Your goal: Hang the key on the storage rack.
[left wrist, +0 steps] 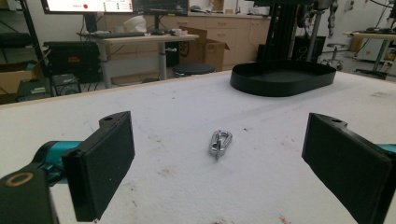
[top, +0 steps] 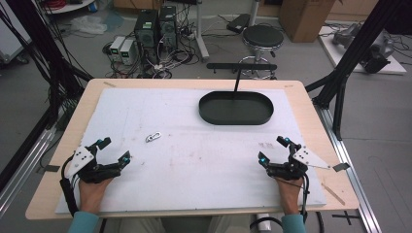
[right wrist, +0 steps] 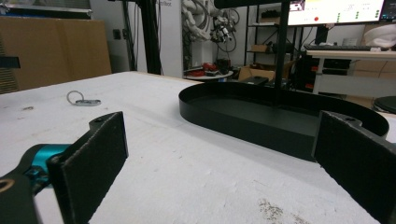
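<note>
Carabiner (top: 153,137), small and silver, lies flat on the white foam mat (top: 194,165) that covers the counter (top: 311,104), left of centre and well apart from everything else. In the high view its long axis runs diagonally, from near-left to far-right. In the left gripper view (left wrist: 220,142) it sits between my left tool's jaws but farther out, its long axis nearly in line with the camera's look, leaning slightly right at the far end. In the right gripper view (right wrist: 84,100) it lies far off to the left, seen side-on.

Surroundings: black oval tray (top: 236,108), shallow-walled, on the far right-of-centre part of the mat, well apart from the carabiner. A thin black post (top: 237,81) rises over the tray's far rim. Mat surface carries faint reddish-brown stains and scuffs. Between carabiner and left tool I see bare mat. Between right tool and tray, likewise bare mat.

Left tool (top: 111,150): near-left corner of the mat, jaws spread wide, gripping nothing, aimed toward the carabiner. Right tool (top: 273,149): near-right part of the mat, jaws also spread wide, gripping nothing, aimed toward the tray (right wrist: 280,119). Both rest low, near the mat; I cannot tell whether they touch it.

Off the counter: computer towers (top: 155,26) and a round stool (top: 263,36) on the floor beyond the far edge.
</note>
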Demonstrator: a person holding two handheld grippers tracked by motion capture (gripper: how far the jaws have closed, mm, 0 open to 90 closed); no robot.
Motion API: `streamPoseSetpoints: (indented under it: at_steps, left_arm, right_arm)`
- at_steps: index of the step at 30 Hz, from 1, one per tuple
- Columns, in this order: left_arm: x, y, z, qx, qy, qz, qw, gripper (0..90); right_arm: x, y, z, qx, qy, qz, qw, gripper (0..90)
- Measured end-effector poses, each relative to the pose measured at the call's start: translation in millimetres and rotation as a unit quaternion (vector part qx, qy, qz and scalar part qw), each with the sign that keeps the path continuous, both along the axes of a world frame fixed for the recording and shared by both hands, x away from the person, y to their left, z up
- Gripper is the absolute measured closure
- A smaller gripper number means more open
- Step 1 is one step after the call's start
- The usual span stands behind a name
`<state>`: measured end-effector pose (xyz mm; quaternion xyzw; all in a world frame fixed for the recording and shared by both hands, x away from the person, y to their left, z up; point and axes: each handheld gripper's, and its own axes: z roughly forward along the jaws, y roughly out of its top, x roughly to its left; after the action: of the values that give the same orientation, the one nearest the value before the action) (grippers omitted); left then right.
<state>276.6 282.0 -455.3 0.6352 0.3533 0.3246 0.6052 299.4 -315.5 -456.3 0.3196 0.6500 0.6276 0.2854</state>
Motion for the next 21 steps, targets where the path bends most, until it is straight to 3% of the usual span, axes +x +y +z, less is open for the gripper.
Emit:
streamPoseSetpoints:
  at_steps: [21]
  left_arm:
    - [-0.6,-0.6,0.4,0.001,-0.002,0.002,1.0,9.7]
  right_arm:
    - [-0.2,0.7,0.0,0.001,-0.001,-0.003,1.0,2.9]
